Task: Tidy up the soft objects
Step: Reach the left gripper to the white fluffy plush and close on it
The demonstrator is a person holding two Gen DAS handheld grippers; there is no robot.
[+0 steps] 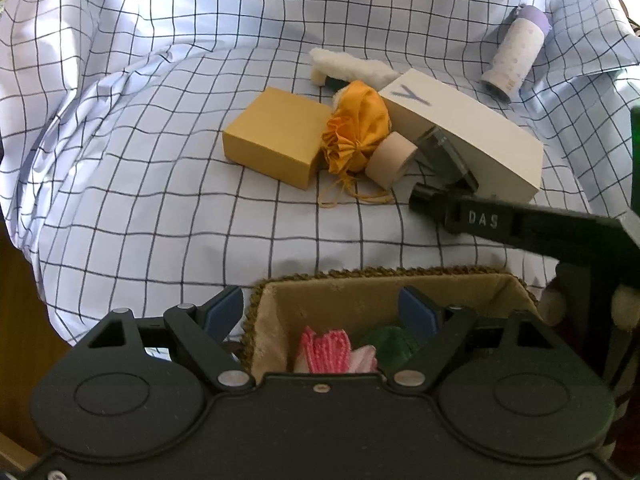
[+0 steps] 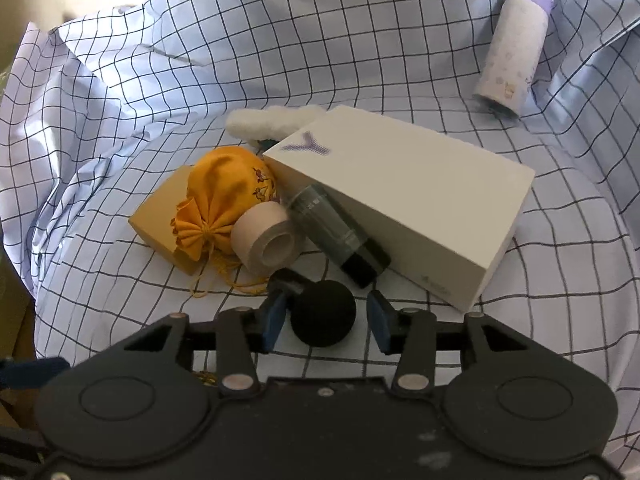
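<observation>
An orange drawstring pouch (image 1: 358,128) (image 2: 224,196) lies between a yellow box (image 1: 276,136) and a white box (image 1: 468,132). A white fluffy item (image 1: 352,68) (image 2: 272,124) lies behind them. A tan fabric basket (image 1: 480,292) holds a pink knitted piece (image 1: 326,350) and a green soft item (image 1: 390,342). My left gripper (image 1: 320,312) is open over the basket's left rim. My right gripper (image 2: 326,320) is open around a black foam ball (image 2: 323,314), not touching it; it also shows as a dark arm in the left wrist view (image 1: 520,224).
A checked sheet (image 1: 160,160) covers the surface with raised folds at the left and back. A beige tape roll (image 2: 266,238), a dark cylinder (image 2: 340,232) and a purple-capped bottle (image 2: 510,44) lie nearby. Brown wood (image 1: 16,300) shows at the left.
</observation>
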